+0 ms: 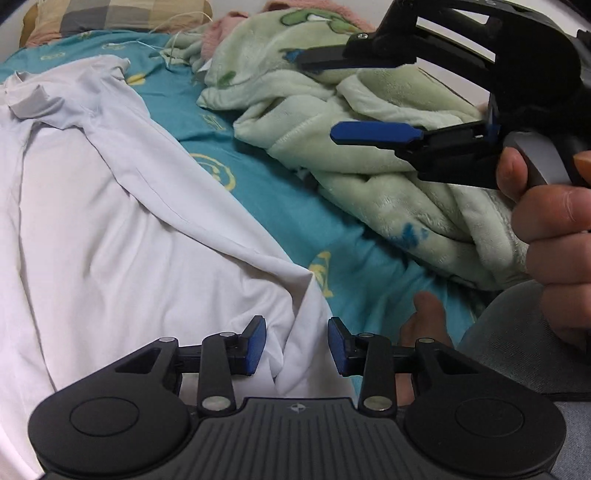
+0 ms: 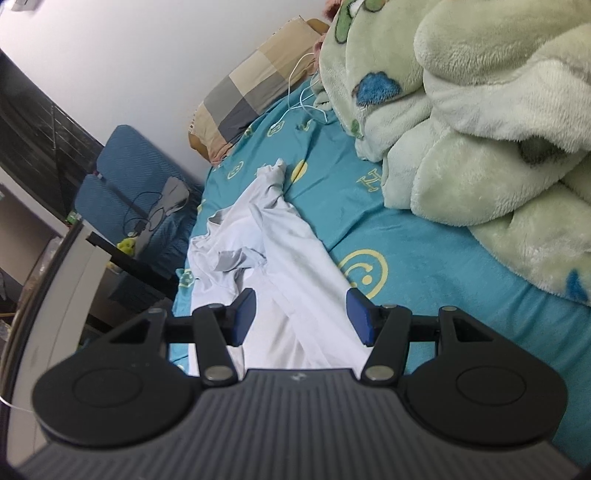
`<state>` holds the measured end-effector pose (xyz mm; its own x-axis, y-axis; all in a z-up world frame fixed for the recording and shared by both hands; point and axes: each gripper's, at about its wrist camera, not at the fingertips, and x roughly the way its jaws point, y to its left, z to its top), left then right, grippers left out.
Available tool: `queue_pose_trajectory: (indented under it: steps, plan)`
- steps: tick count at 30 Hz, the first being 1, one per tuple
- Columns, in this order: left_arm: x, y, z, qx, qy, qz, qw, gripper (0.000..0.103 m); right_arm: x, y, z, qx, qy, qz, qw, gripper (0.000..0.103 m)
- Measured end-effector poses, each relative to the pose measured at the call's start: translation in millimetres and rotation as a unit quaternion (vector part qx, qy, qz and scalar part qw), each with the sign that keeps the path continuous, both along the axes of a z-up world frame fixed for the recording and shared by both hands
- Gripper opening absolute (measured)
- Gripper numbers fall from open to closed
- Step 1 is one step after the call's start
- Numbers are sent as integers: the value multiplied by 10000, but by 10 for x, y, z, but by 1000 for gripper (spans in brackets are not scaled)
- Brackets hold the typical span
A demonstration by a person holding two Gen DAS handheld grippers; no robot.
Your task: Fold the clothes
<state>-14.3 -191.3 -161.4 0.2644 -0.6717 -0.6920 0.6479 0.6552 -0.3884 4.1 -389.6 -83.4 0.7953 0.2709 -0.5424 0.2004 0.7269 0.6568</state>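
White shirt (image 1: 110,221): lying rumpled on the bed's teal sheet (image 1: 280,206), collar toward the checked pillow (image 1: 110,14), one sleeve stretching away. Left hand-held gripper (image 1: 296,345): hovering over the shirt's near edge, blue pads partly spread, a fabric fold lying between them, not pinched. Right hand-held gripper (image 1: 325,98): being held by a person's hand (image 1: 554,221) above the green fleece blanket (image 1: 369,166), fingers spread, gripping nothing. Blanket lying bunched beside the shirt. White cable (image 2: 303,92) trailing near the pillow.
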Motion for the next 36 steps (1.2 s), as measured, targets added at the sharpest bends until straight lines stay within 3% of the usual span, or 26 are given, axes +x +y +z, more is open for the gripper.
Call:
queue_pose_trajectory:
  steps: [3, 7, 9, 12, 17, 18, 20, 25, 29, 32, 34, 36]
  plan:
    - [-65, 6, 67, -91, -81, -227, 9997, 28, 21, -26, -40, 68, 55, 1, 10000, 58]
    - [-136, -16, 87, -104, -63, -472, 9988, 25, 2, -43, -42, 134, 49, -36, 9999, 58]
    - [-151, -40, 54, -31, 7, -541, 9985, 19, -9, -35, -33, 125, 31, -21, 9999, 58]
    - [-159, -61, 10, 85, 95, -595, 9981, 19, -13, -24, -33, 122, 46, -6, 9999, 58]
    - [-27, -15, -114, 268, 552, -210, 9979, 18, 51, 7, -82, 78, 189, 4, 9998, 58]
    - [-9, 6, -110, 230, 635, -152, 9976, 16, 69, 13, -96, 67, 231, -2, 9997, 58]
    - [5, 67, -55, 122, 819, -54, 9965, 2, 89, 15, -119, 48, 305, -41, 9995, 58]
    - [-20, 386, 389, -482, 1275, 324, 9901, 1, 85, -5, -124, 96, 345, -93, 9993, 58]
    - [-49, 790, 696, -677, 1606, 821, 9813, 1, 82, -3, -104, 150, 301, 9, 9994, 58]
    - [-47, 1093, 731, -573, 1848, 1270, 9728, 1, 119, 53, -110, 112, 393, 161, 9990, 58]
    - [-33, 1185, 632, -169, 1861, 1501, 9709, 1, 162, 117, -131, 51, 535, 299, 9981, 58]
    - [11, 1255, 455, 133, 2072, 1718, 9630, 1, 206, 184, -154, -21, 697, 451, 9965, 58]
